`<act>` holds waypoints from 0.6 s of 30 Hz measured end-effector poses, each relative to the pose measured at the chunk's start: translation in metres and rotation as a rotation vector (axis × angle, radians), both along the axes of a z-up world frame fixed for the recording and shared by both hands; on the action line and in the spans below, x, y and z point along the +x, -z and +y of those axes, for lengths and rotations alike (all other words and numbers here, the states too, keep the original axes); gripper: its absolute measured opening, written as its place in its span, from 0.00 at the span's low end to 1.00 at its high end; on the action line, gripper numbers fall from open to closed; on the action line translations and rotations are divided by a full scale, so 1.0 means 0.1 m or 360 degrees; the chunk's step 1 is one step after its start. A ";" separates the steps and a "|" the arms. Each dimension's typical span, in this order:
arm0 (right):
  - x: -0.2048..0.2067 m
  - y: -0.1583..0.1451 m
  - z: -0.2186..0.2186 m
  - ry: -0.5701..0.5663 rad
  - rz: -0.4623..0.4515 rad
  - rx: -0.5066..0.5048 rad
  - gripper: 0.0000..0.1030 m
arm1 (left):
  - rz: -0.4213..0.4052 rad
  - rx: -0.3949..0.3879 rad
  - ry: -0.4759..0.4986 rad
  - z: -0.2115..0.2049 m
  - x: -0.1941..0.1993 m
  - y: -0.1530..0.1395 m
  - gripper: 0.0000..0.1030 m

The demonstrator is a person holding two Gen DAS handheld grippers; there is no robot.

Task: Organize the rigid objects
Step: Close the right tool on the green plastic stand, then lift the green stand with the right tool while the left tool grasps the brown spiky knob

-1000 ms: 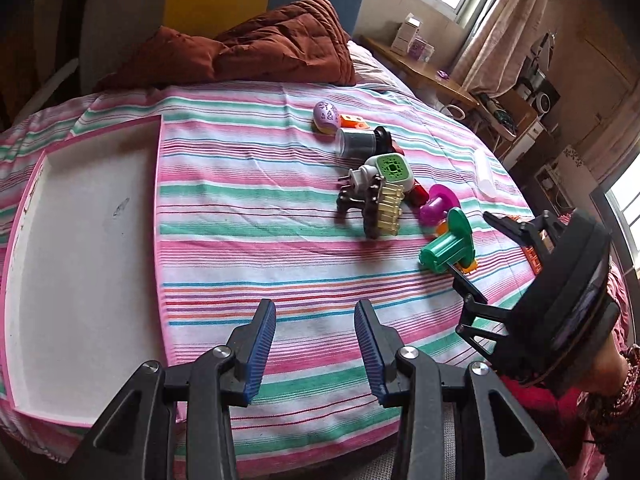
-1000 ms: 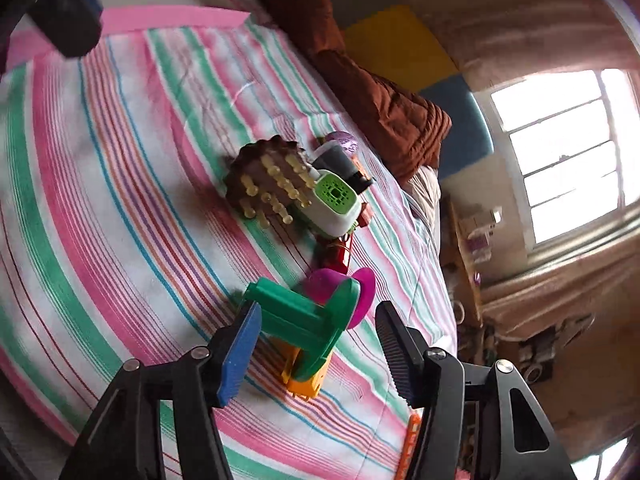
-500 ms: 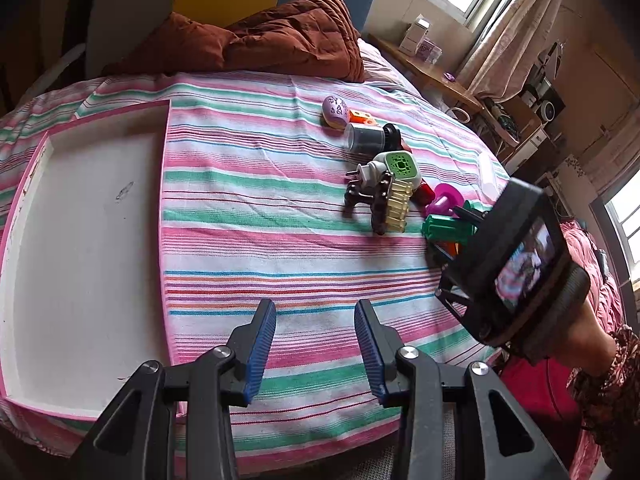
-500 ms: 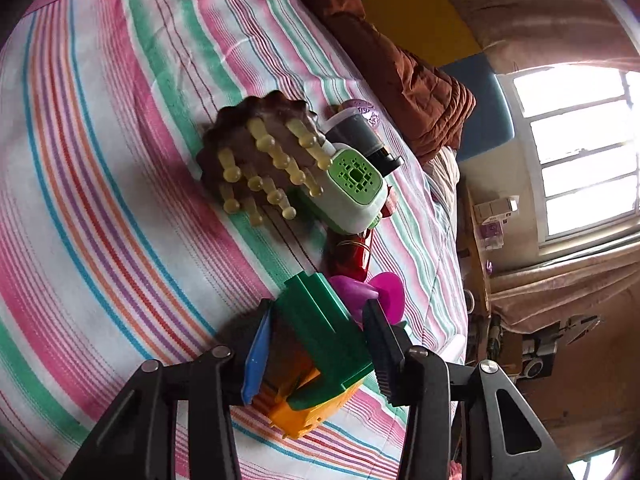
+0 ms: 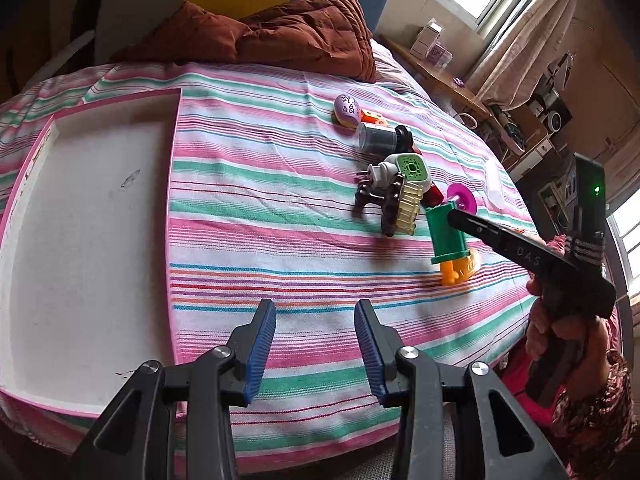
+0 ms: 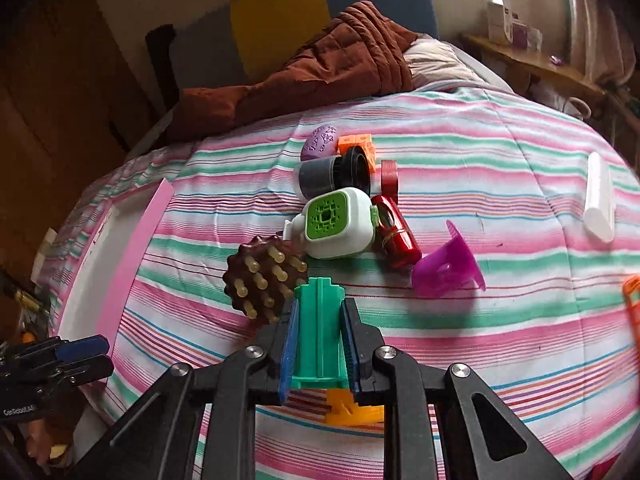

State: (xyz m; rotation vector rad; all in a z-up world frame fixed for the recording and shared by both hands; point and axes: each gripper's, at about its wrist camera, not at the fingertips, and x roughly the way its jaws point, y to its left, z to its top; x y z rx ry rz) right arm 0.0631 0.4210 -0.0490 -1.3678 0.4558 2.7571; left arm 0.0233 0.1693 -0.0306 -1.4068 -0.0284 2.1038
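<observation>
While a second ago the right gripper (image 6: pixel 318 346) stood open around the green toy piece (image 6: pixel 320 332), its blue pads now clamp that piece from both sides, with the toy's orange base (image 6: pixel 352 404) hanging below. The toy looks raised slightly off the striped bedcover (image 5: pixel 260 208), just beside the brown bristle brush (image 6: pixel 264 276) and the remaining pile of small objects. The left gripper (image 5: pixel 315 344) hovers with jaws apart, holding nothing, near the white tray (image 5: pixel 80 220). Pickup seems secured; carrying it to the tray likely follows.
</observation>
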 end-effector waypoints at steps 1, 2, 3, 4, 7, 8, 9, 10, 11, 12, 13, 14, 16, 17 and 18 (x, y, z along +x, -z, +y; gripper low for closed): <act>0.01 0.05 0.00 0.0002 -0.0011 -0.0009 0.21 | -0.0007 0.0008 -0.0002 0.00 -0.01 0.00 0.40; -0.02 0.07 0.02 0.0001 -0.0010 -0.0023 0.21 | -0.0013 0.0018 -0.0005 0.00 -0.02 0.00 0.40; -0.02 0.10 0.02 -0.0001 -0.0011 -0.0039 0.21 | -0.0021 0.0029 -0.0007 0.01 -0.03 -0.01 0.40; 0.00 0.12 0.02 -0.0004 -0.0017 -0.0050 0.21 | -0.0030 0.0039 -0.0012 0.01 -0.05 -0.01 0.40; -0.05 0.16 0.04 -0.0043 -0.0049 -0.0099 0.21 | -0.0060 0.0072 -0.0035 0.04 -0.11 -0.01 0.40; -0.07 0.15 0.07 -0.0058 -0.0057 -0.0097 0.22 | -0.0066 0.0075 -0.0042 0.06 -0.13 -0.01 0.40; -0.11 0.15 0.05 -0.0079 -0.0086 -0.0078 0.23 | -0.0069 0.0077 -0.0050 0.07 -0.15 -0.01 0.40; -0.17 0.15 0.01 -0.0112 -0.0131 -0.0046 0.25 | -0.0074 0.0080 -0.0055 0.09 -0.17 -0.01 0.40; -0.23 0.15 -0.03 -0.0144 -0.0168 -0.0001 0.25 | -0.0084 0.0081 -0.0058 0.12 -0.19 -0.01 0.40; -0.31 0.16 -0.09 -0.0189 -0.0226 0.0058 0.25 | -0.0091 0.0082 -0.0062 0.14 -0.20 -0.01 0.40; -0.38 0.18 -0.14 -0.0249 -0.0310 0.0111 0.28 | -0.0094 0.0085 -0.0066 0.15 -0.21 -0.01 0.40; -0.45 0.19 -0.18 -0.0281 -0.0379 0.0174 0.29 | -0.0092 0.0088 -0.0069 0.16 -0.21 -0.02 0.40; -0.58 0.27 -0.22 -0.0330 -0.0552 0.0249 0.29 | -0.0083 0.0091 -0.0074 0.17 -0.21 -0.04 0.40; -0.62 0.31 -0.20 -0.0335 -0.0615 0.0248 0.29 | -0.0077 0.0095 -0.0070 0.17 -0.21 -0.05 0.40; -0.64 0.31 -0.18 -0.0317 -0.0624 0.0233 0.29 | -0.0072 0.0096 -0.0066 0.16 -0.20 -0.06 0.40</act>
